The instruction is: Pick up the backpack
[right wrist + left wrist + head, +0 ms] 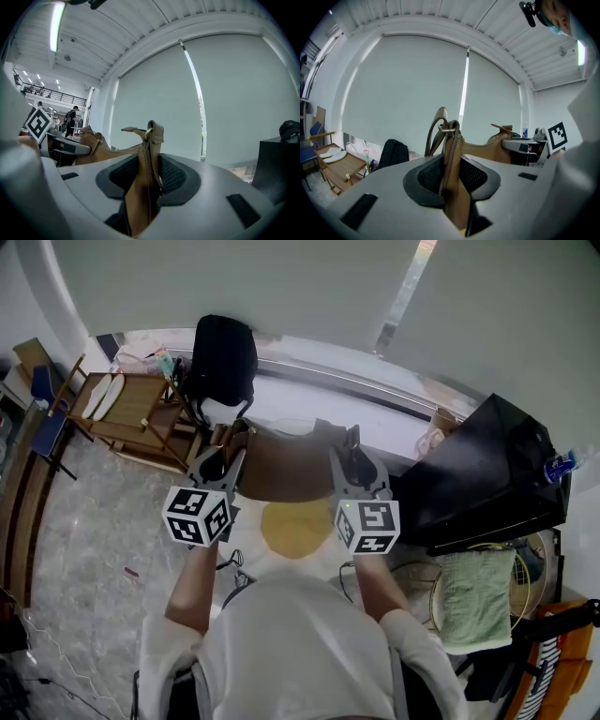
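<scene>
Left gripper (218, 457): jaws were brought partway together and clamped on one end of the brown bag (281, 467); in the left gripper view (452, 177) both black pads (429, 178) were pressed against a leather fold of that end, with a metal ring (449, 125) and a looped strap (438, 123) seen just above them.
Right gripper (349, 457): jaws were likewise set partway together and clamped on the bag's other end; in the right gripper view (147, 180) a leather tab was pinched between the pads (171, 177), topped by a small ring (148, 132).
Brown bag: it was held off the ground, stretched between the two grippers in front of the person, its zipped top edge sagging from one gripper to the other (483, 150) (105, 151); a yellow round object (295, 526) was seen below it.
Black backpack (223, 357): it was stood upright near the left end of the window ledge (375, 390), just beside a wooden chair (131, 409), well apart from both grippers (392, 152).
</scene>
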### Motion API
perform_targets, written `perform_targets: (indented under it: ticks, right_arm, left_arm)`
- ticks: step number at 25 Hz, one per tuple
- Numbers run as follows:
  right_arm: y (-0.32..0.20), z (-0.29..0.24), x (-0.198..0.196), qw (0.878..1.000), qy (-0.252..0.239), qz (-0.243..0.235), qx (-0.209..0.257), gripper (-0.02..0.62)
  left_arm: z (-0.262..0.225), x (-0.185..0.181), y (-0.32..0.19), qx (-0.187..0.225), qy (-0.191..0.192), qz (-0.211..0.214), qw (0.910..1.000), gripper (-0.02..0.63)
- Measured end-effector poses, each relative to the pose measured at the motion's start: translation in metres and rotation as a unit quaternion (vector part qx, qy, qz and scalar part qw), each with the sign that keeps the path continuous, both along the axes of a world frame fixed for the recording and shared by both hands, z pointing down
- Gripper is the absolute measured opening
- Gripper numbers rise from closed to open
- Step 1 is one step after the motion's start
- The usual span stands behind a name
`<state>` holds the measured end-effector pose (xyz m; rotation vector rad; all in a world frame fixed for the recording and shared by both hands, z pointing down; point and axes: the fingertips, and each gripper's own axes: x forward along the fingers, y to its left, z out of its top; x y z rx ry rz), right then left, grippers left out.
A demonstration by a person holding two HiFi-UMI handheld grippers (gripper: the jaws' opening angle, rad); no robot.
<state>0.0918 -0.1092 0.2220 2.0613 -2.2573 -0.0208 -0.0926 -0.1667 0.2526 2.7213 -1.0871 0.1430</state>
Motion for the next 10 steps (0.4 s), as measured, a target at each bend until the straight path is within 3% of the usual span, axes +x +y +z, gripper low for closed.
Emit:
perform_targets:
  ticks: [10]
  right_arm:
    - [-0.0046,0.0021,-0.0034,1.000,-0.001,-0.003,-0.002,0.158]
  left_arm:
    - [0.0011,-0.0041,-0.0036,-0.003,0.001,-0.002,1.0000,0.107]
